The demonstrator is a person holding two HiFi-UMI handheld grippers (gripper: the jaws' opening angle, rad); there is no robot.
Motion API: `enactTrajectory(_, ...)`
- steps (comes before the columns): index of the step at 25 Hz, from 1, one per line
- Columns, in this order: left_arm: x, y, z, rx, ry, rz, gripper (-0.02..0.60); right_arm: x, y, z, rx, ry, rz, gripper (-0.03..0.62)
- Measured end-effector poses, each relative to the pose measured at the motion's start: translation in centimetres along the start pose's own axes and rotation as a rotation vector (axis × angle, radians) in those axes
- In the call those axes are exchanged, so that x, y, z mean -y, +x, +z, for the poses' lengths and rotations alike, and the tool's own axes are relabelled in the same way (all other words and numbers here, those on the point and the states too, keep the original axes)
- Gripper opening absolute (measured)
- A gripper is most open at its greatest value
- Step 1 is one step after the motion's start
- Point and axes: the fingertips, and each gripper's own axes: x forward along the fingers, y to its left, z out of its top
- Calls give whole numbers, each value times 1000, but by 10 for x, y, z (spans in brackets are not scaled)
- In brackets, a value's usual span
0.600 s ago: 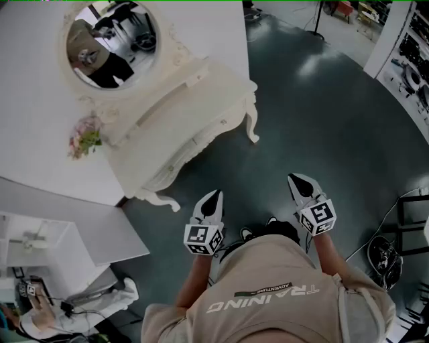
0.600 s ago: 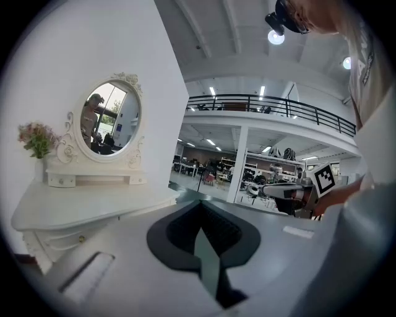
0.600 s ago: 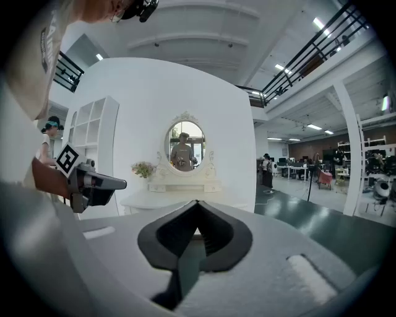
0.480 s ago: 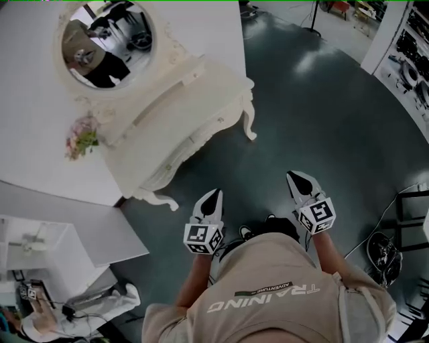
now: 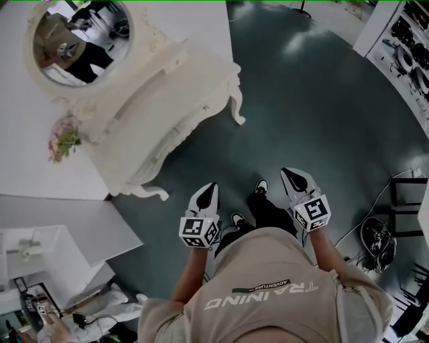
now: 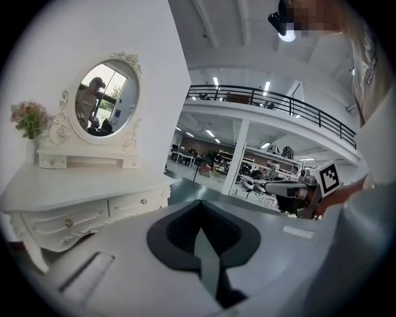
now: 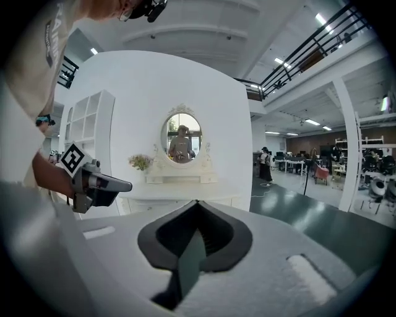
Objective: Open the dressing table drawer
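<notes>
DRESSING TABLE, DRAWERS SHUT. In the head view the dressing table (image 5: 175,100) is seen from above, set against a white wall (image 5: 194,20) at the upper left. It is separated from both tongs by a stretch of dark, glossy floor (image 5: 322,100) and stands well apart from them. The left tongs (image 5: 209,193) and right tongs (image 5: 292,178) are held out in front of the person, each closed to a point with nothing gripped. This is borne out in the two gripper views, where dark ribbed pads are pressed together along a single seam inside smooth grey shells.

Only in the left gripper view are the drawers (image 6: 68,220) shown from the front. Two are seen side by side under the worktop, both shut, each fitted with a small round knob (image 6: 143,200). In the right gripper view the table is faced almost head-on from farther off, and a marker cube (image 7: 72,159) on the left tongs is caught at the frame's left.

The table is finished in cream-white, with a scalloped, carved apron and curved legs (image 5: 236,107). An oval mirror (image 6: 106,96) in an ornate frame is mounted above, and pink flowers (image 6: 28,117) are placed at the worktop's left end.
</notes>
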Motion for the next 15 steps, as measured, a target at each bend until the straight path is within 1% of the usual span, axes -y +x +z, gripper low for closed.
enactTrajectory(2, 0, 12, -2, -23, -6, -6, 18, 6, 8, -6, -4, 23, 9, 3)
enactTrajectory(5, -3, 31, 9, -38, 4, 3, 18, 23, 27, -13, -15, 72, 19, 3)
enactTrajectory(7, -10, 48, 24, -39, 18, 16, 18, 37, 46, -6, 4, 86, 34, 3)
enactTrajectory(11, -22, 85, 62, -34, 65, 28, 18, 64, 88, 23, 63, 56, 67, 3)
enactTrajectory(15, -37, 123, 101, 10, 80, 74, 18, 95, 124, 34, 85, 66, 98, 3)
